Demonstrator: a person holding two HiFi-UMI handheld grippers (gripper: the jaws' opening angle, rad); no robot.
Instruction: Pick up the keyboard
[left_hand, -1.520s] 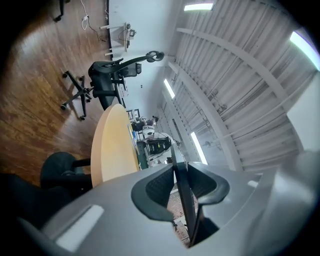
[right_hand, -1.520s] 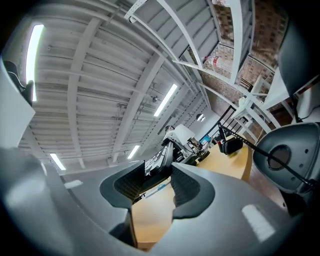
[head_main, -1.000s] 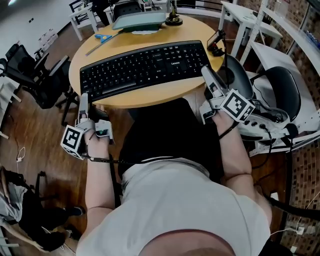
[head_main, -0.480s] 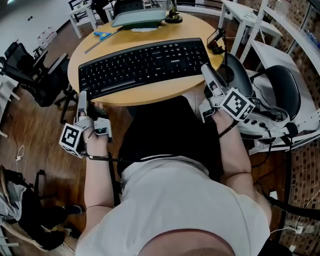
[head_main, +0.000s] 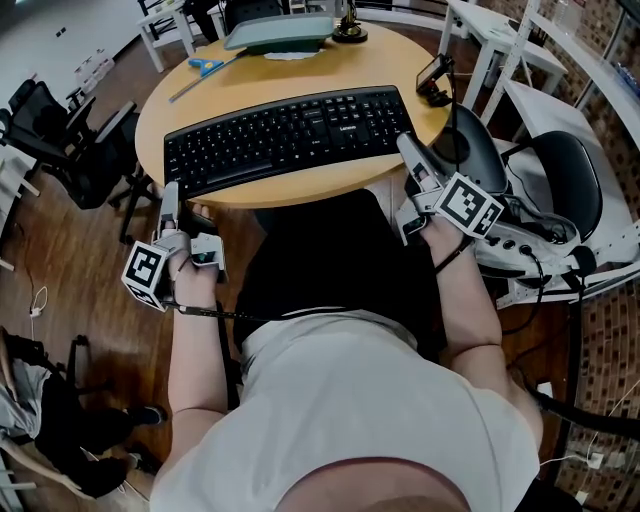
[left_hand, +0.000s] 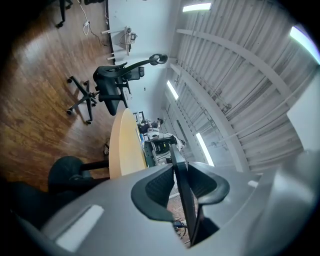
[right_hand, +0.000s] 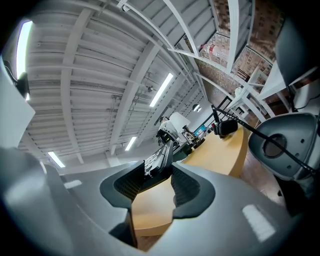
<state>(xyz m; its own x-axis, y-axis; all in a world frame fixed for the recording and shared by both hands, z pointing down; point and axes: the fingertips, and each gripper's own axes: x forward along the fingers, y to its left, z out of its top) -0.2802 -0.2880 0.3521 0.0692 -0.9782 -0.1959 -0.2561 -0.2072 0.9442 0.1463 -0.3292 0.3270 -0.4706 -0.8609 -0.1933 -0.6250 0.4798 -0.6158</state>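
A black keyboard (head_main: 290, 138) lies flat across the round wooden table (head_main: 300, 192). My left gripper (head_main: 170, 200) is at the keyboard's left front corner, by the table edge. In the left gripper view a thin dark slab (left_hand: 184, 200), the keyboard's end seen edge-on, stands between the jaws of the left gripper (left_hand: 182, 187), with a gap showing beside it. My right gripper (head_main: 408, 150) is at the keyboard's right end. In the right gripper view the right gripper (right_hand: 159, 186) is open over tan table top, with the keyboard (right_hand: 159, 159) just past its pads.
Blue scissors (head_main: 205, 68), a grey-green tray (head_main: 280, 32) and a small black device (head_main: 432, 85) are on the table's far side. An office chair (head_main: 560, 180) stands close on the right, a dark chair (head_main: 60, 140) on the left. The person's lap is under the table's near edge.
My right gripper has sunk a little beside the keyboard's right end. The left gripper has stayed where it was. The keyboard still lies flat on the table.
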